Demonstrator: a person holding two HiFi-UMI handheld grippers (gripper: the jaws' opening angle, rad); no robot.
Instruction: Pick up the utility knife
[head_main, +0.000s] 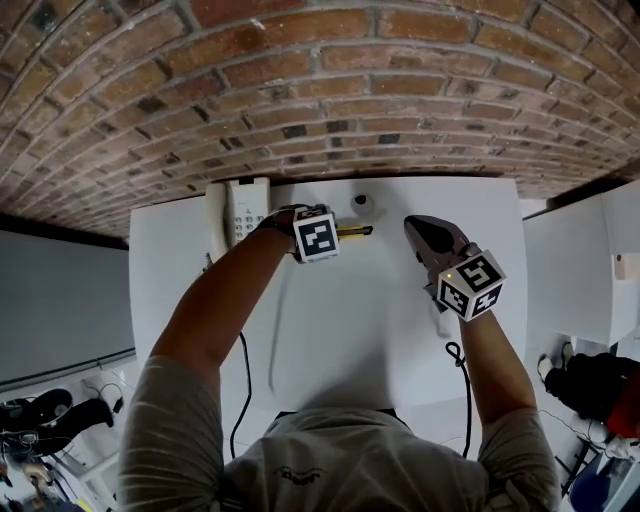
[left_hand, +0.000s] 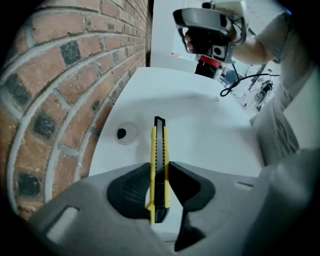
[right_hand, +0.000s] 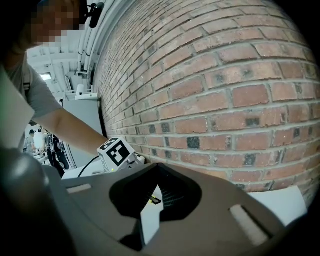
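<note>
The utility knife (left_hand: 159, 150), yellow with a black slider, lies on the white table (head_main: 370, 330) near its far edge, pointing away along the brick wall. My left gripper (left_hand: 160, 186) points steeply down over it, and both pads press on the sides of the knife's rear half. From the head view the knife (head_main: 356, 231) sticks out to the right from under the left gripper (head_main: 331, 233). My right gripper (head_main: 418, 228) hovers above the table to the right, well apart from the knife, its jaws together with nothing in them; its own view shows the same (right_hand: 156, 192).
A white desk telephone (head_main: 238, 210) sits at the table's far left. A small round white fitting with a dark hole (left_hand: 125, 134) lies beside the knife's tip. The brick wall (head_main: 330, 90) runs along the far edge. Cables (head_main: 243, 385) trail off the near edge.
</note>
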